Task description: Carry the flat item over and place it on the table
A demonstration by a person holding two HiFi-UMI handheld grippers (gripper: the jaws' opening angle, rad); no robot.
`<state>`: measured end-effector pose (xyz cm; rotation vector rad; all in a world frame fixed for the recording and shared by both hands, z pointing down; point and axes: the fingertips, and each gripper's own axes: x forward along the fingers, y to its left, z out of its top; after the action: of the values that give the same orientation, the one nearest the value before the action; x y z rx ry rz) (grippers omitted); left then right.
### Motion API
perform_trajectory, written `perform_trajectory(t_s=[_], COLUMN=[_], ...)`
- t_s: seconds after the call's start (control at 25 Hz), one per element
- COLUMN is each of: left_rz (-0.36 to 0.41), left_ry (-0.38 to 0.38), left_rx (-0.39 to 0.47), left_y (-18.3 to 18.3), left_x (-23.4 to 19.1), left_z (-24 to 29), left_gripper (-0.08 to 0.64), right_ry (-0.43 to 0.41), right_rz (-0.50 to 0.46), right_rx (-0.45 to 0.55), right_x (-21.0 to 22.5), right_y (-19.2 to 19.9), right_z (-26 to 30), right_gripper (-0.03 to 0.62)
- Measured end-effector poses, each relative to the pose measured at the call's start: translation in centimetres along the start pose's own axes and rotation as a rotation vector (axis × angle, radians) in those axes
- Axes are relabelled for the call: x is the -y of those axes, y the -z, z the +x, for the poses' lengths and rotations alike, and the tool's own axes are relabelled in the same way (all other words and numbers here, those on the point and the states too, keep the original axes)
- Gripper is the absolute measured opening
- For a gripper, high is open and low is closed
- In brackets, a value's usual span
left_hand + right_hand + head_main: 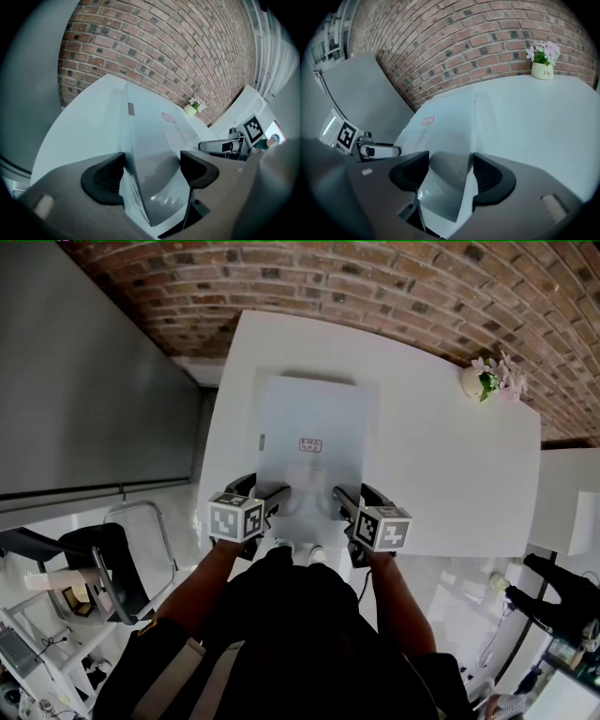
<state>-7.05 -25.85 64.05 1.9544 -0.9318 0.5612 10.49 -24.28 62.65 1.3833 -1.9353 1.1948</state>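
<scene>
A flat pale-grey packet with a small red-printed label lies lengthwise over the white table, its near edge at the table's front. My left gripper and right gripper each hold a near corner. In the left gripper view the packet bulges between the two dark pads of the left gripper. The right gripper view shows the packet filling the gap of the right gripper, which is shut on it.
A small white pot of pink flowers stands at the table's far right corner. A brick wall runs behind the table and a grey panel stands to its left. A black chair sits at lower left.
</scene>
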Motion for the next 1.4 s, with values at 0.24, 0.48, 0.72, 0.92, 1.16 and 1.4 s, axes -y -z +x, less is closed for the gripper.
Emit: perform_trajectory(t_s=[0.24, 0.48, 0.72, 0.92, 1.16, 1.4], left_rz=[0.034, 0.085, 0.080, 0.129, 0.168, 0.186], left_ry=[0.001, -0.025, -0.039, -0.056, -0.073, -0.071], left_rx=[0.019, 0.050, 0.089, 0.127, 0.182, 0.227], left_y=[-0.3, -0.6, -0.5, -0.7, -0.2, 1.0], left_x=[-0.1, 0.2, 1.7, 4.6, 8.2, 12.5], left_z=[0.0, -1.3, -2.9, -4.3, -6.0, -8.2], left_gripper=[0.391, 0.388, 0.387, 0.384, 0.342, 0.244], right_ry=[-0.006, 0.058, 0.096, 0.088, 0.062, 0.036], right_rz=[0.001, -0.044, -0.106, -0.144, -0.158, -0.183], right_rx=[0.019, 0.055, 0.111, 0.163, 0.213, 0.297], right_x=[0.0, 0.6, 0.6, -0.5, -1.6, -3.1], right_y=[-0.1, -0.6, -1.1, -1.3, -0.8, -0.9], right_z=[0.0, -1.3, -3.7, -5.8, -8.7, -12.5], right_gripper=[0.299, 0.289, 0.204, 0.128, 0.067, 0.002])
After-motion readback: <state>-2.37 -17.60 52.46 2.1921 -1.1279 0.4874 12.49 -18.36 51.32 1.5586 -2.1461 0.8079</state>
